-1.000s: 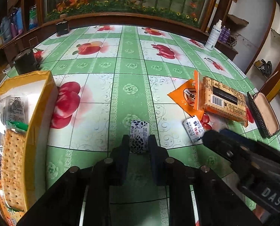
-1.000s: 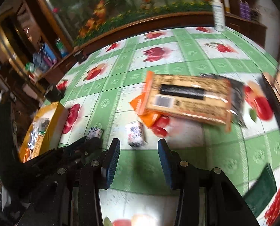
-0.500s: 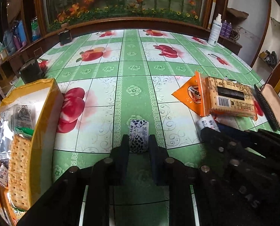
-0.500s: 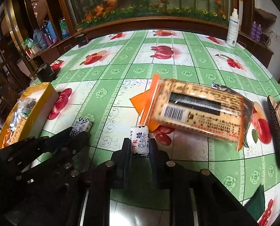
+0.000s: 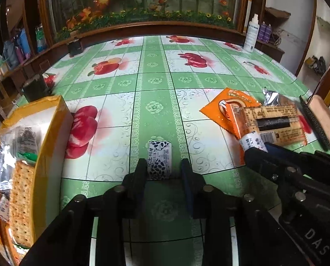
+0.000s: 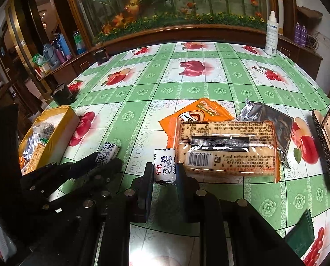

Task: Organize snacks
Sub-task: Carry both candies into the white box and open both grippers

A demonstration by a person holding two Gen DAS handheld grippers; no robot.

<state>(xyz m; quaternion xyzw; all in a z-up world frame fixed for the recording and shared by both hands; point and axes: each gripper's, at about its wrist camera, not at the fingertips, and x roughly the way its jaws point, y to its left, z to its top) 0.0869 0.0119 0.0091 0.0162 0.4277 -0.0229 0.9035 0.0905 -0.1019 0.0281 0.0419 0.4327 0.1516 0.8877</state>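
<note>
Your right gripper (image 6: 164, 173) fingers squeeze a small white-and-blue wrapped candy (image 6: 164, 166). Your left gripper (image 5: 163, 169) fingers have just been opening around another blue-patterned candy (image 5: 160, 163), hiding its near end.

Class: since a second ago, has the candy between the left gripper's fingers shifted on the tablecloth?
No. The candy still lies just below the same flower motif; the fingers of the left gripper have just been opening around it.

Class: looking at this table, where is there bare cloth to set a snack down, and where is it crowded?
Free: the tablecloth between the yellow box and the orange packet, back to the wooden ledge. Crowded: the right, where the cracker pack, orange and silver packets overlap.
</note>
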